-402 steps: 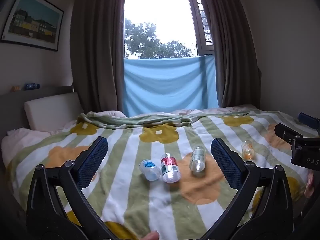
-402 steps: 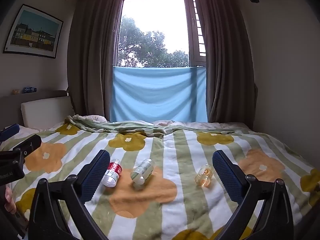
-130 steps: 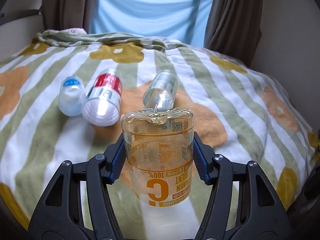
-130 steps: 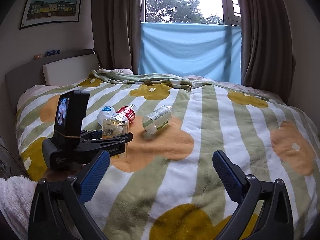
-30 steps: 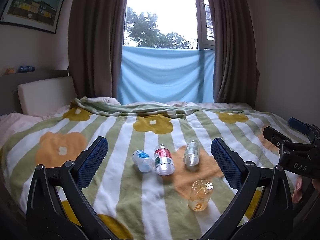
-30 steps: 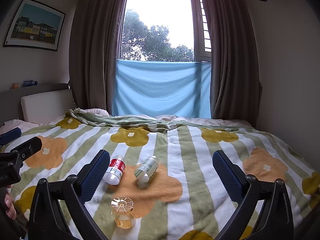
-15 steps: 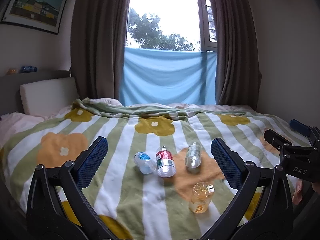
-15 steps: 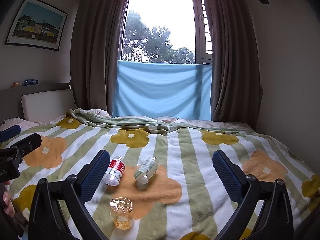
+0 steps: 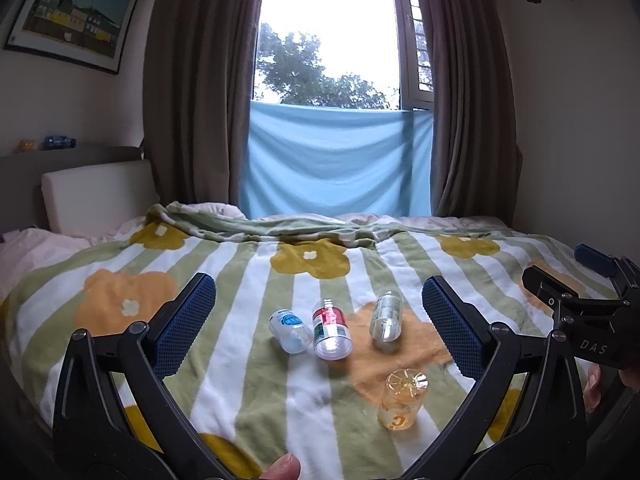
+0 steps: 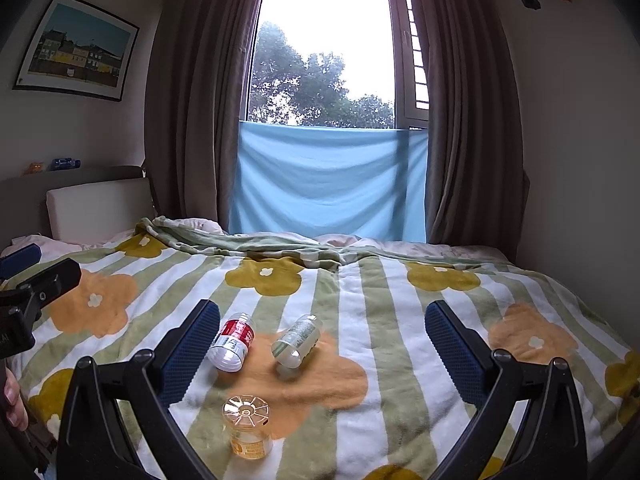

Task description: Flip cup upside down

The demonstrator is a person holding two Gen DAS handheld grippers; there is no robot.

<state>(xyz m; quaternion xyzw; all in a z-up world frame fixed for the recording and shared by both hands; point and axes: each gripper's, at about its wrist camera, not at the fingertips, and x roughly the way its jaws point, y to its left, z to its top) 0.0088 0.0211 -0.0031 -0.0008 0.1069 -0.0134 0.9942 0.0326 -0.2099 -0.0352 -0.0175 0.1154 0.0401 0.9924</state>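
The clear orange-tinted plastic cup [image 9: 402,399] stands upside down, base up, on the striped flower-print bed blanket [image 9: 248,332], low and right of centre in the left view and low and left of centre in the right view [image 10: 247,426]. Both the left tongs [image 9: 319,322] and the right tongs [image 10: 322,338] are spread wide apart, holding nothing. Above the cup lie three clear plastic cups on their sides: blue-labelled [image 9: 290,330], red-labelled [image 9: 331,334] and pale-labelled [image 9: 386,317].

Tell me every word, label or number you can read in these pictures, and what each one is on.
"DAS": white letters on the black body of the right tongs; the word may run on out of view.
"C": orange letter on the upside-down orange cup.
Labels on the blue cup, red cup and clear cup: too small to read.
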